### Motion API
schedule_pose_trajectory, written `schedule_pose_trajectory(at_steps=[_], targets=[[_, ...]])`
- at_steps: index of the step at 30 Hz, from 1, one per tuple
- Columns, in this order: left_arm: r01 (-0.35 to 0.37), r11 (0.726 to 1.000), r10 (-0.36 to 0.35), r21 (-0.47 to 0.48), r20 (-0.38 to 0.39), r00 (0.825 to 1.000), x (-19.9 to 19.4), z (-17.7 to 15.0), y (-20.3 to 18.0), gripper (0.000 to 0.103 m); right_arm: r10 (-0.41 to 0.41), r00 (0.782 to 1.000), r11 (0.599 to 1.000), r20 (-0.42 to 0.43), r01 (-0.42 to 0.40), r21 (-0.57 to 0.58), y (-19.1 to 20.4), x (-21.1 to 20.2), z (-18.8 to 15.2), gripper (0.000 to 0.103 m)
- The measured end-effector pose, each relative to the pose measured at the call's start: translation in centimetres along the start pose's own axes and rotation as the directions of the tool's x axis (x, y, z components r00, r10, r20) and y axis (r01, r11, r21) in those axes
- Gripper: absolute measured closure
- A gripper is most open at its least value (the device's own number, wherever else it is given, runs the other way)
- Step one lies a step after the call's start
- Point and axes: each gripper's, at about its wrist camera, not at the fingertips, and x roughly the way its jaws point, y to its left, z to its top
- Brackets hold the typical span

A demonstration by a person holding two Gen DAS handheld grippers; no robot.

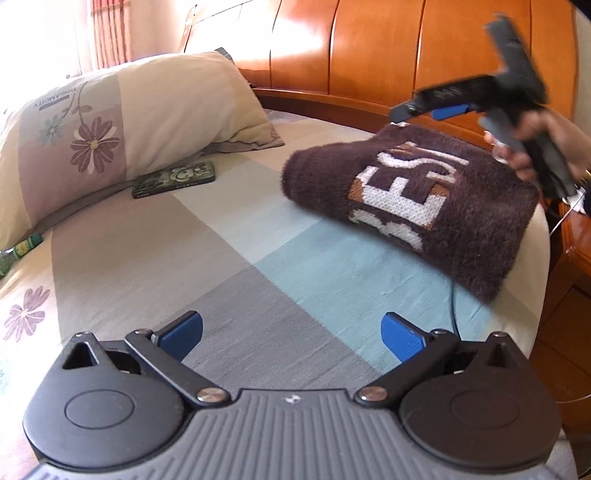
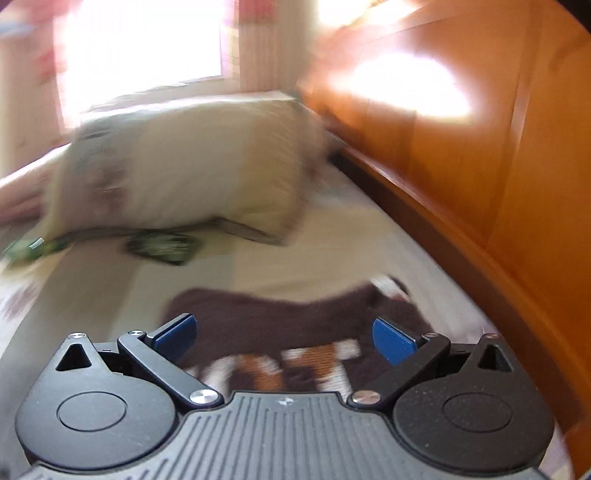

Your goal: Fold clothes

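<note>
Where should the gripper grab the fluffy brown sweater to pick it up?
Probably the thick rounded fold edge of the brown sweater, the side facing the pillow. Come in low from that side with the open left gripper, so both fingers close over all the folded layers together; the far side is near the bed's edge.

pillow (image 1: 122, 122) flowered, by the headboard (image 1: 369, 48) | green case (image 1: 174, 178) beside pillow | bedsheet (image 1: 221, 258) in grey-blue blocks | curtain (image 1: 110, 33)

The pillow (image 1: 122, 122) at the head of the bed carries the printed word "DREAMCITY", seen upside down. The brown sweater (image 1: 413, 206), folded near the bed's right edge, shows large white knitted letters, partly hidden; "ES" is readable.
</note>
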Motion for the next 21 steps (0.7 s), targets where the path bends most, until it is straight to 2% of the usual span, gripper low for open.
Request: schedule_pose_trajectory(at_steps=[2,4,7,13,16,21], targets=[[-0.008,1.0,0.008,-0.005,-0.003,1.0,0.0,-0.2,0.3,0.001,-0.083,0.993,0.995,-0.08,0.088,0.053,-1.7,2.9,-0.8,0.0],[0.003,1.0,-0.003,-0.02,-0.007,1.0,-0.2,-0.4,0.7,0.001,-0.079,0.995,0.994,-0.065,0.083,0.065,-3.0,3.6,-2.3,0.0],[0.001,1.0,-0.001,-0.022,-0.007,1.0,-0.6,-0.9,1.3,0.001,-0.038,0.999,0.992,-0.027,0.041,0.116,-3.8,2.1,-2.7,0.0],[0.004,0.998,-0.004,-0.066,0.004,1.0,-1.3,-1.4,2.3,0.001,-0.047,0.995,0.982,-0.086,0.062,0.18,-3.9,-0.4,-3.1,0.0],[0.011,0.994,-0.01,-0.107,0.006,1.0,-1.9,-1.4,2.5,0.001,-0.047,0.993,0.988,-0.108,0.062,0.142,-3.6,-0.4,-4.0,0.0],[0.031,0.994,-0.026,-0.108,0.049,0.998,-4.3,-1.6,2.4,0.001,-0.025,0.997,0.987,-0.069,0.036,0.159,-1.9,-5.8,-3.8,0.0]])
